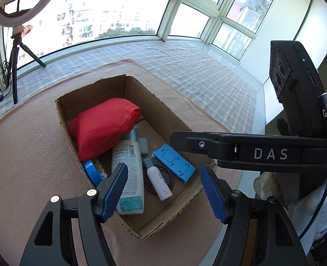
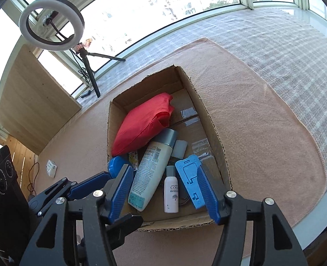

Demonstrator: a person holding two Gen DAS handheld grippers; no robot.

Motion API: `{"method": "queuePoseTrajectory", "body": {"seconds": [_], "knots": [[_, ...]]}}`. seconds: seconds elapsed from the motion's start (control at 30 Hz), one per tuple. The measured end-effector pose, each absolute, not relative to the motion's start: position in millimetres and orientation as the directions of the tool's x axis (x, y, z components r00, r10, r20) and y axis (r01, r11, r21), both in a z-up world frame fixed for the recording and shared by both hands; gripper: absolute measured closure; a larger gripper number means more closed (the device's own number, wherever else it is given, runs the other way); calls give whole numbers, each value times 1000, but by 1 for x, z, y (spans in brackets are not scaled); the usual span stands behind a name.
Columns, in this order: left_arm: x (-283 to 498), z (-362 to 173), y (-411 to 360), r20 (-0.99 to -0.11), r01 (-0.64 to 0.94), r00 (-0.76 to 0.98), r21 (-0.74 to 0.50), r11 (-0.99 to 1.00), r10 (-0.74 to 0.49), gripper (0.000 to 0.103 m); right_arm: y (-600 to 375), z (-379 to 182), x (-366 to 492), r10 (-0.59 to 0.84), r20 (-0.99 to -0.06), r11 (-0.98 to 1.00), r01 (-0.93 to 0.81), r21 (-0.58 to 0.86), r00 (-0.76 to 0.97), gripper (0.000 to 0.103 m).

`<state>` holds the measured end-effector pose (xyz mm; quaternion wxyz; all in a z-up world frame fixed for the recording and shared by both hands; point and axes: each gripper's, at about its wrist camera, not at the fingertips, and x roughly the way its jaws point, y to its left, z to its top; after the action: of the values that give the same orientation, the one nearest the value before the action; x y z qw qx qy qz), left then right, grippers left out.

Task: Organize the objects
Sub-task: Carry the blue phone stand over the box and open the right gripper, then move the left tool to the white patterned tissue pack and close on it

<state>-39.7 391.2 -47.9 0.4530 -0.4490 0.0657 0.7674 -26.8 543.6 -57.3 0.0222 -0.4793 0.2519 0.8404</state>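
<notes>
Cardboard box (image 2: 216, 137) sits on the tan mat covering the worktop (image 2: 263, 122), and pretty much everything looks to be in it already: a red cloth bundle (image 2: 141, 124) at the far end, a big cream bottle (image 2: 151, 170) lying down with its long axis running along the box's length, cap pointing away, a small white bottle (image 2: 171, 191) lying roughly parallel right beside it, a blue plastic holder (image 2: 189, 175) on the right, and a blue lid (image 2: 115, 165) tucked in the near left corner. The left hand-held gripper (image 1: 163, 190) hovers over the near end of the box with its jaws apart and nothing between them, and the right hand-held gripper (image 2: 163, 190) is the same, spread wide and empty, above the near edge. From the right wrist view the blue holder is just off the right finger and the cream bottle just off the left, so both sit straight ahead and below. I'd guess this is near the end, since I can't spot loose items on the mat, apart from a small white patterned thing (image 2: 51, 167) at the far left.
</notes>
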Motion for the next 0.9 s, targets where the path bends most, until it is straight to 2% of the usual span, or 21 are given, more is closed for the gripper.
{"method": "queuePoseTrajectory", "body": {"seconds": [0.17,0.47,0.53,0.63,0.7,0.9], "knots": [[-43,-48,380,-749,-739,-191,-316,-595,635,31,547,-56,-25,-189,-821,-869,-297,396,-539,43],[-48,-46,341,-753,-693,-230,-319,-647,617,22,531,-57,-29,-179,-826,-878,-293,379,-534,39],[-54,-46,325,-757,-667,-246,-321,-672,606,21,525,-58,-31,-183,-825,-879,-288,381,-535,37],[-64,-48,295,-761,-614,-278,-329,-717,587,20,514,-59,-34,-187,-824,-881,-279,381,-535,27],[-72,-48,272,-763,-573,-304,-333,-749,571,20,505,-60,-38,-196,-824,-882,-270,385,-532,24],[-95,-50,193,-778,-440,-378,-327,-837,502,18,471,-64,-52,-225,-830,-897,-224,381,-510,23]]}}
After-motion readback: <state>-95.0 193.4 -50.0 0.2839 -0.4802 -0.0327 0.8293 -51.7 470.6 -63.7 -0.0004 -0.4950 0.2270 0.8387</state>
